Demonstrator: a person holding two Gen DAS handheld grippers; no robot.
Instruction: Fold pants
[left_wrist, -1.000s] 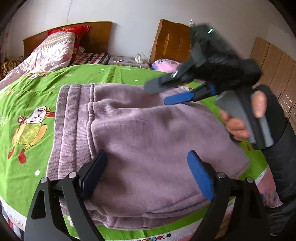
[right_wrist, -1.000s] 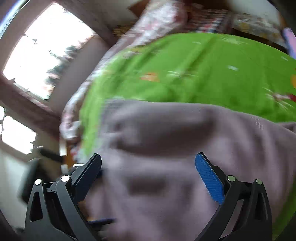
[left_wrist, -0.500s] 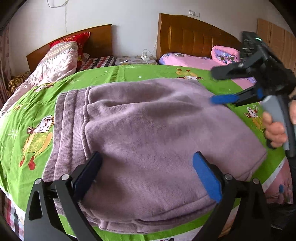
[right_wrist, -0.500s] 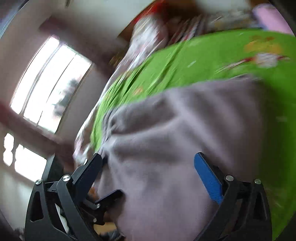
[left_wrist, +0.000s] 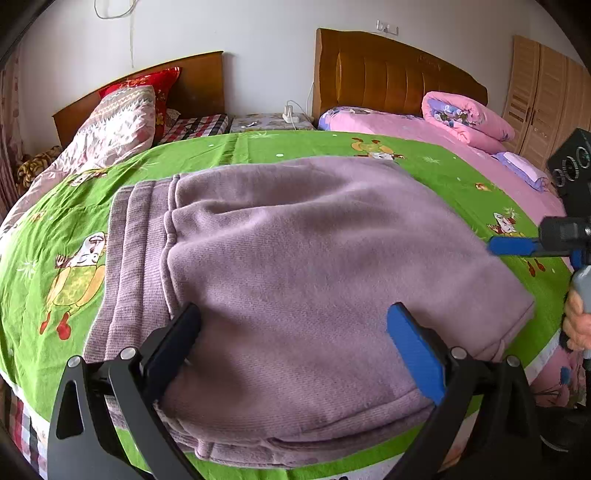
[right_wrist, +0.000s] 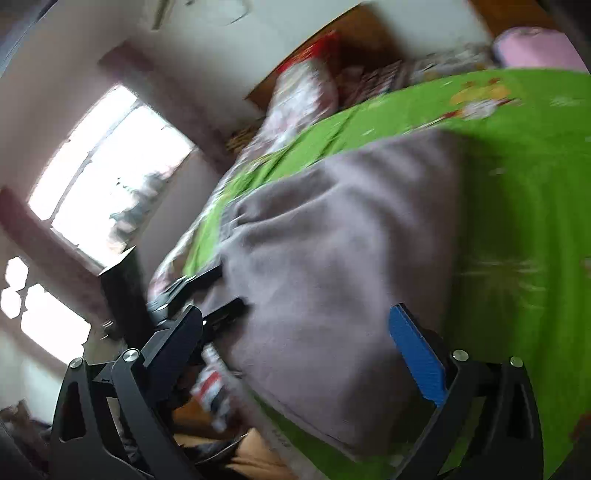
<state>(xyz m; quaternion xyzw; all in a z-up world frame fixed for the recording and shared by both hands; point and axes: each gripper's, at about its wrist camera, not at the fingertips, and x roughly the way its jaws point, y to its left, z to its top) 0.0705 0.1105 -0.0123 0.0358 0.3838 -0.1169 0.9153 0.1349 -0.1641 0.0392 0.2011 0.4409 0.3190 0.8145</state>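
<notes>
Nearest to us in the left wrist view, our left gripper (left_wrist: 295, 347) hangs over the near edge of the pants (left_wrist: 295, 266) with its jaws spread wide; they have just been opening, and the cloth lies under and between them without either pad pressing on it. The pants are mauve, folded into a thick stack, and they rest on the green bedspread (left_wrist: 55, 229) near the foot of the bed, with the ribbed waistband layers showing along the left side. At the right edge of that view we see our right gripper (left_wrist: 517, 245) beside the pants and apart from them, with a hand (left_wrist: 576, 321) on its grip below. In the right wrist view, which is blurred, our right gripper (right_wrist: 295, 347) has its jaws standing apart with nothing clamped, and the pants (right_wrist: 332, 258) lie beyond them on the green bedspread (right_wrist: 517, 184). Farther back we see a patterned pillow (left_wrist: 114, 125), a pink quilt (left_wrist: 465, 118), two wooden headboards (left_wrist: 391, 70), and a bright window (right_wrist: 107, 184).
</notes>
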